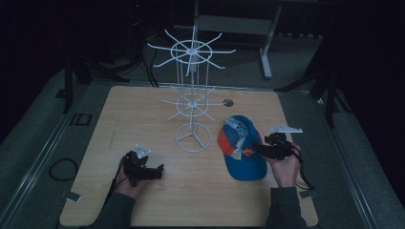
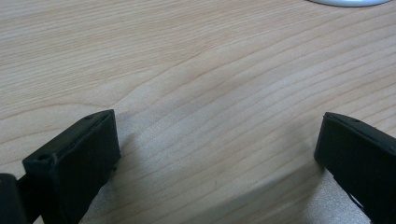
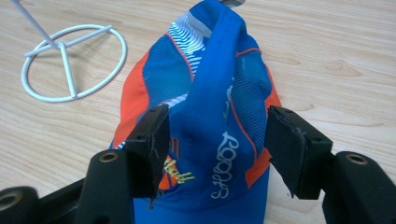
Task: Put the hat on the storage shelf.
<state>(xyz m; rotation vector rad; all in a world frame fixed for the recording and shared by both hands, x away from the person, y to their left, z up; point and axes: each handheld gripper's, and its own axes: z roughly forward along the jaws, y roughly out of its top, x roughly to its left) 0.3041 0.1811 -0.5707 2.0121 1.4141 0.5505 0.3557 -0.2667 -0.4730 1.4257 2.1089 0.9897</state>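
A blue cap (image 1: 241, 152) with orange and white panels lies on the wooden table (image 1: 143, 119), right of a white wire rack (image 1: 192, 95). My right gripper (image 1: 255, 149) reaches into it from the right. In the right gripper view the cap (image 3: 210, 116) is bunched into a ridge between the two jaws, which press its crown from both sides; the right gripper (image 3: 217, 140) is shut on it. My left gripper (image 1: 160, 169) rests low over bare wood at the front left. Its jaws stand wide apart in the left gripper view (image 2: 219, 140), with nothing between them.
The rack has two tiers of spoke arms and a ring base (image 3: 70, 60) standing mid-table; a sliver of that base (image 2: 350, 2) shows at the top of the left gripper view. A small round hole (image 1: 228, 102) sits behind the cap. Dark floor and stands surround the table.
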